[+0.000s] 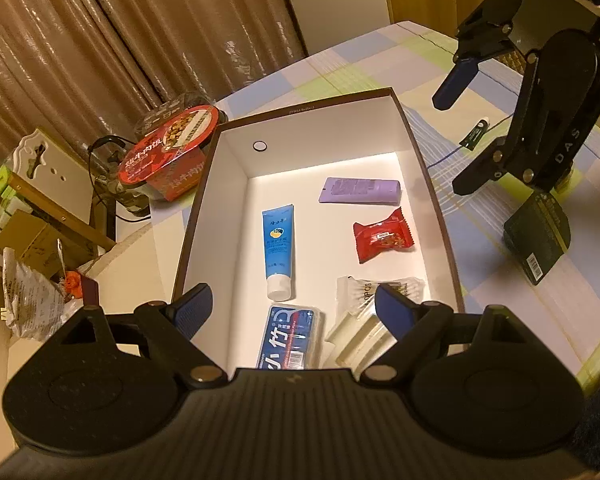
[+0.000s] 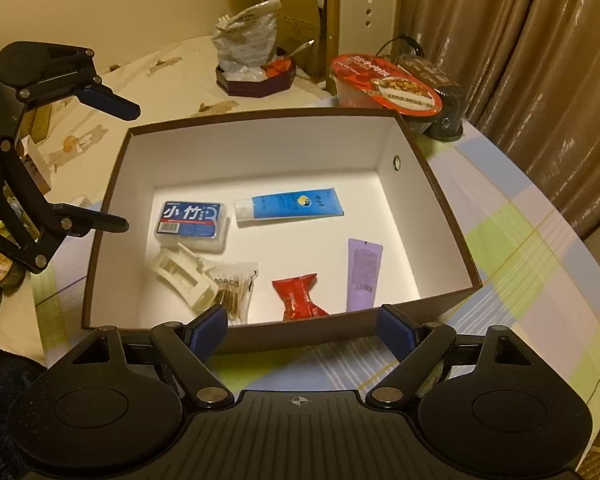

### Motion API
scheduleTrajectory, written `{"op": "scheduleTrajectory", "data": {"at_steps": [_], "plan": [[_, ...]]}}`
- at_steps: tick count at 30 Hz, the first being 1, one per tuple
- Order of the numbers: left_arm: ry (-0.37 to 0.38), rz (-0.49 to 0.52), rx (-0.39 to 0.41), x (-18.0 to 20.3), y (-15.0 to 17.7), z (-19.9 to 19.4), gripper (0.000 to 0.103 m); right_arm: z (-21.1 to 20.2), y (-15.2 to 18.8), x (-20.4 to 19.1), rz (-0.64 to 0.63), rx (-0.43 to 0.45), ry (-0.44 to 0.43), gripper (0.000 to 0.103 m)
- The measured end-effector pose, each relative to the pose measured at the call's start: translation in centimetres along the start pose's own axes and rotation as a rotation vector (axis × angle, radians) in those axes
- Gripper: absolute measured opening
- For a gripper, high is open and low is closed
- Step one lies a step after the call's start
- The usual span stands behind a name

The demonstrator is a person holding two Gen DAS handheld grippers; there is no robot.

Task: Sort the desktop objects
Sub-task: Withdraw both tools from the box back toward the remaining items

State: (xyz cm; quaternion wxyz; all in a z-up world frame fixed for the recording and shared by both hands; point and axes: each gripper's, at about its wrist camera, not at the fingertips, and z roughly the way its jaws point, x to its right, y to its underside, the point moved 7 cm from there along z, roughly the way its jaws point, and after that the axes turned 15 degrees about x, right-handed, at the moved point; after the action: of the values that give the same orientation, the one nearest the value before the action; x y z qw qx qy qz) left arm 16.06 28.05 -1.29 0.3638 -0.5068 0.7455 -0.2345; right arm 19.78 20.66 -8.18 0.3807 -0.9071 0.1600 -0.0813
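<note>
The open box [image 2: 440, 216] sat on the checked tablecloth [image 2: 520, 248] and already held six things: a blue tube [image 2: 296, 206] toward its far wall, a floss-pick case [image 2: 190, 220] beside the tube's cap, a white hair clip [image 2: 184, 276] touching a bag of cotton swabs [image 2: 236, 288], a red candy [image 2: 300, 296] and a purple tube [image 2: 364, 276] against its near wall. Both tongs were spread wide and empty: the left gripper [image 1: 292, 312] hung over one end of the box, the right gripper [image 2: 300, 332] just outside its near wall. Outside the box, on the right gripper's side, lay a dark green packet [image 1: 540, 236] and a small lip balm [image 1: 476, 134]. The sorting looked well along; the next move would probably call for the right gripper to turn away from the box, lower over the packet and close across its narrow sides.
</note>
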Motion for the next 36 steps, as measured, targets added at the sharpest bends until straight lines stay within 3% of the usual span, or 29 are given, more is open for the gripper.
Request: {"op": "scheduleTrajectory", "data": {"at_steps": [24, 26, 36], "plan": [[-0.080, -0.050, -0.020, 4.5, -0.3, -4.4, 0.087, -5.5, 2.4, -0.5, -0.006, 0.091, -0.067, 0.084], [-0.085, -0.057, -0.019, 5.0, -0.4, -4.7, 0.090, -6.3, 2.7, -0.3, 0.000, 0.101, -0.071, 0.084], [-0.072, -0.082, 0.002, 8.2, -1.5, -5.3, 0.093, -10.0, 6.1, 1.5, 0.044, 0.115, -0.050, 0.084]]}}
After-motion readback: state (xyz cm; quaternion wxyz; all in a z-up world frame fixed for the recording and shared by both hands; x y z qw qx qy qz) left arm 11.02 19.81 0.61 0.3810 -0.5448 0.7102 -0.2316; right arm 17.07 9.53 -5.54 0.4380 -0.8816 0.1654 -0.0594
